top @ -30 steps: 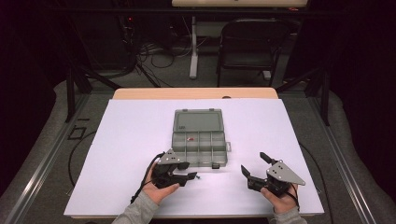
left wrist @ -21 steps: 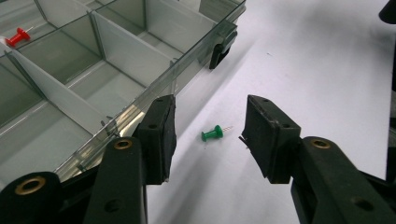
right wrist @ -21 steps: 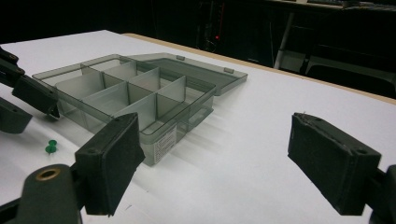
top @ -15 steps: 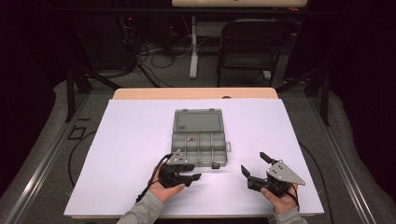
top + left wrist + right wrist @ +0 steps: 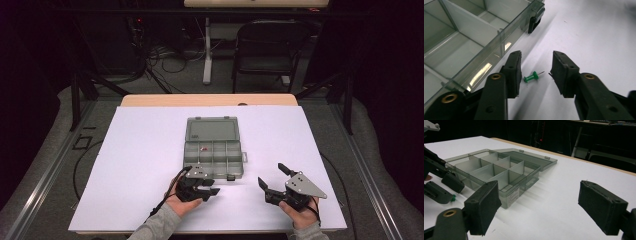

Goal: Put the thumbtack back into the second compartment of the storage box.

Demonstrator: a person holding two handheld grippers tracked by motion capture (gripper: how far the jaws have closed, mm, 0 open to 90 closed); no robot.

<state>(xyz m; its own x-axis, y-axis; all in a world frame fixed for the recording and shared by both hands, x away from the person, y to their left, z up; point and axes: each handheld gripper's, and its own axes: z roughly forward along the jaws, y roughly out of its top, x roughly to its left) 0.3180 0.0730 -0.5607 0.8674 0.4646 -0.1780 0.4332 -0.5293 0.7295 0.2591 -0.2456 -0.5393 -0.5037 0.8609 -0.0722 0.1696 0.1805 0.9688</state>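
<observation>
White sheeting covers the surface (image 5: 150, 150), with dark floor and a chair at the top of the high view. At bottom centre the left gripper (image 5: 535, 66) straddles a green pin (image 5: 531, 77) lying flat just beside the near wall of the open box (image 5: 214, 150). Its fingers (image 5: 514, 70) have just been closing and stand half-narrowed, not yet touching the pin. The pick-up seems in hand; next comes closing squarely on the pin's head, then a lift over the wall. The right gripper (image 5: 272, 182), fingers wide and empty, rests at lower right with bare sheet around it.
</observation>
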